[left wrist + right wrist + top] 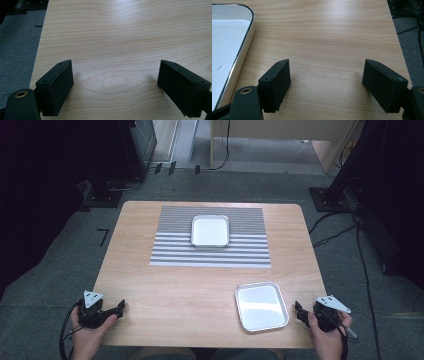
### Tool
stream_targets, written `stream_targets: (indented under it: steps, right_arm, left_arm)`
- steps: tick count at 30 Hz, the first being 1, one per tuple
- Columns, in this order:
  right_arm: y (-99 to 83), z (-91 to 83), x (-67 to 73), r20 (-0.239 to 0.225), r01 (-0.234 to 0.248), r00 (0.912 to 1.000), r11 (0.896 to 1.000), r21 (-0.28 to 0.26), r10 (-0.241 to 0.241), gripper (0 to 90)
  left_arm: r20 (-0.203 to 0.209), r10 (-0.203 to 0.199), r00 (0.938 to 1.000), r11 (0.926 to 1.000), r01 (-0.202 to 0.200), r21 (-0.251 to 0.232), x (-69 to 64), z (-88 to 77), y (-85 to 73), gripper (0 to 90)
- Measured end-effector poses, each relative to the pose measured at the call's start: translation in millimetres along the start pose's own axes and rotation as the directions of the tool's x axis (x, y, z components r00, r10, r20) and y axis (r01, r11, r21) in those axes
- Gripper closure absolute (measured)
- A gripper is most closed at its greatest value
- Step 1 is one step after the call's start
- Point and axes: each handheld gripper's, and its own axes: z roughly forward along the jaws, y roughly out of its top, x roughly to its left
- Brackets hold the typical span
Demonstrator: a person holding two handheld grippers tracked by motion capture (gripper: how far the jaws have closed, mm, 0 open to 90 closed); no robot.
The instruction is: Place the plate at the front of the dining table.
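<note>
Both grippers rest low at the near edge of the table (165,290), one at each corner, and both are empty with jaws spread wide. The left gripper (120,307) sits at the near-left corner in the person's left hand (89,332); its own view looks along 2 parted black jaws at bare wood grain, with nothing between them. The right gripper (298,310) sits at the near-right corner, and its jaws are likewise apart over bare wood.

Nearest to it is the near tray (261,306), a shallow white tray with a metal rim, lying flat just beside the right gripper and slightly skewed to the table edge; its rounded corner (249,15) appears at the left of the right gripper view. This puts it within easy reach of that gripper, probably as the first thing to be grasped by its rim.

A second tray (210,231) lies well apart, on the striped mat (250,255) at the far middle of the table, which seems to mark a set-down area.
</note>
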Motion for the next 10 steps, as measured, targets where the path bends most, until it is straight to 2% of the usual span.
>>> stream_targets:
  steps: [10]
  right_arm:
    - [0.3,1.0,-0.7,0.016,-0.012,0.9998,1.000,0.008,0.012,16.9]
  left_arm:
    - [0.012,0.009,0.9999,0.9999,-0.009,-0.004,-0.1,2.8,2.1,13.1]
